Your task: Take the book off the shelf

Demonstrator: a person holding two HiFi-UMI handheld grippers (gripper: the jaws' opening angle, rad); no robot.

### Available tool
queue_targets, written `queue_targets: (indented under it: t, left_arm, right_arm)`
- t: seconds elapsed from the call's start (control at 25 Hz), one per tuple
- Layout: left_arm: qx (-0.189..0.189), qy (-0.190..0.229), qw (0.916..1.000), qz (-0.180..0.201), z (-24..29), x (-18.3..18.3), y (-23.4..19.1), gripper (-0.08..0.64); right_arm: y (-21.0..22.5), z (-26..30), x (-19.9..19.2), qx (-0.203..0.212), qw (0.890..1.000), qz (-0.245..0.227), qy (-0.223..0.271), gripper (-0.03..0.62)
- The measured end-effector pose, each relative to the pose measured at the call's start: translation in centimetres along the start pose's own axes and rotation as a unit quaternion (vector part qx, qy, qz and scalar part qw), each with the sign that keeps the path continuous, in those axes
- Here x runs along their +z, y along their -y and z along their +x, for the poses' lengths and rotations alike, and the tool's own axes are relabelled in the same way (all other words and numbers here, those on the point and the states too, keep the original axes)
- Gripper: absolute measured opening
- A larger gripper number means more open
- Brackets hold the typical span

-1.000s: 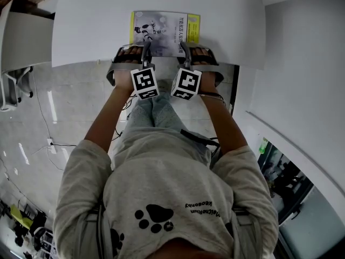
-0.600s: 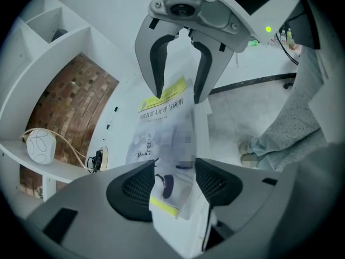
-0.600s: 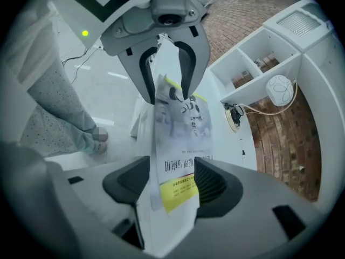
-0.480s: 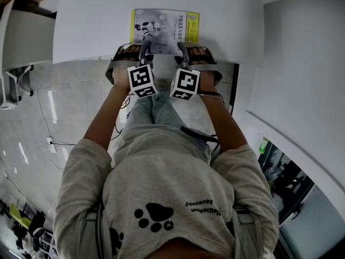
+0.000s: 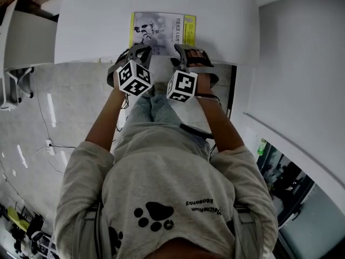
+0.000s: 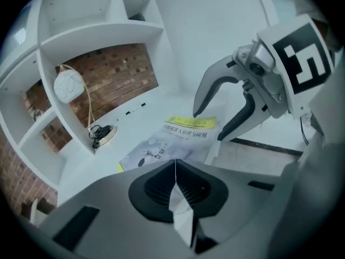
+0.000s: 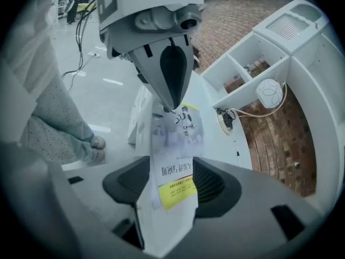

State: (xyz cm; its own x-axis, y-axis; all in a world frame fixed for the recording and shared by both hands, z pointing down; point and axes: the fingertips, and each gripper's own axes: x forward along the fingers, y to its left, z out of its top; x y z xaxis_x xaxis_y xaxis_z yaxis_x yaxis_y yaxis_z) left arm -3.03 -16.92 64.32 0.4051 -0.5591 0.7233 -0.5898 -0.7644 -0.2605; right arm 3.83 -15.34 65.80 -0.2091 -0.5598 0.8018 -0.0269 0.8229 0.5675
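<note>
Presently, grasp stage, lift not begun. Left gripper [image 6: 175, 169]: at the near-left corner of the book [image 5: 161, 28]. Its jaws have just been closing and are clenched together on a thin white leaf, by appearance the book's cover or a page edge rather than its full thickness. Book: grey cover with yellow panels, lying flat on the white shelf [image 5: 91, 31], its near edge at the shelf's front lip, not yet lifted away. Right gripper [image 7: 172, 179]: at the near-right corner of the book, by the yellow panel. Its jaws are released and stand wide, and the book's end shows between the pads with neither pad seen pressing on it. Step in hand, as judged: securing a hold on both near corners before removal. The next move calls for the right gripper to close on the book's edge. It probably also calls for the left gripper to take a deeper bite, since a single leaf would let the book fall open. Both would then draw the book level toward the person, clear of the shelf.
</note>
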Motion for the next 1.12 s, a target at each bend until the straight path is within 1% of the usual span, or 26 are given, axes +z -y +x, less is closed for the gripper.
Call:
queue_targets:
  t: [0.16,0.32,0.36,0.44,0.6,0.76,0.92,1.0,1.12]
  left_arm:
    - [-0.015,0.017,0.9977,-0.065,-0.6,0.5,0.2,0.011]
    - [-0.023,0.041,0.9893,-0.138,-1.6,1.5,0.0,0.011]
    - [-0.023,0.046,0.9872,-0.151,-1.9,1.8,0.0,0.011]
    - [-0.016,0.057,0.9859,-0.157,-2.6,2.6,-0.2,0.011]
    - [0.0,0.09,0.9824,-0.164,-4.5,4.8,-0.9,0.011]
    - [0.026,0.125,0.9773,-0.169,-6.7,6.9,-1.3,0.011]
    - [0.053,0.163,0.9663,-0.192,-8.8,8.9,-2.4,0.011]
    - [0.068,0.18,0.9612,-0.198,-9.9,9.7,-2.9,0.011]
    - [0.088,0.206,0.9539,-0.2,-11.6,10.9,-3.7,0.011]
  right_arm:
    - [0.7,-0.8,0.4,-0.006,1.0,0.02,0.009,0.253]
    - [2.0,-2.1,1.0,-0.024,0.999,0.042,0.021,0.252]
    - [2.4,-2.6,1.2,-0.03,0.998,0.05,0.028,0.252]
    - [3.4,-3.7,1.8,-0.046,0.996,0.066,0.049,0.25]
    - [5.7,-6.3,3.0,-0.087,0.987,0.1,0.089,0.197]
    - [7.9,-9.0,3.9,-0.121,0.974,0.144,0.124,0.131]
    - [9.8,-11.3,4.0,-0.146,0.958,0.194,0.153,0.066]
    - [10.4,-12.4,4.0,-0.156,0.948,0.221,0.168,0.041]
    - [11.5,-14.3,3.8,-0.171,0.928,0.269,0.195,0.018]
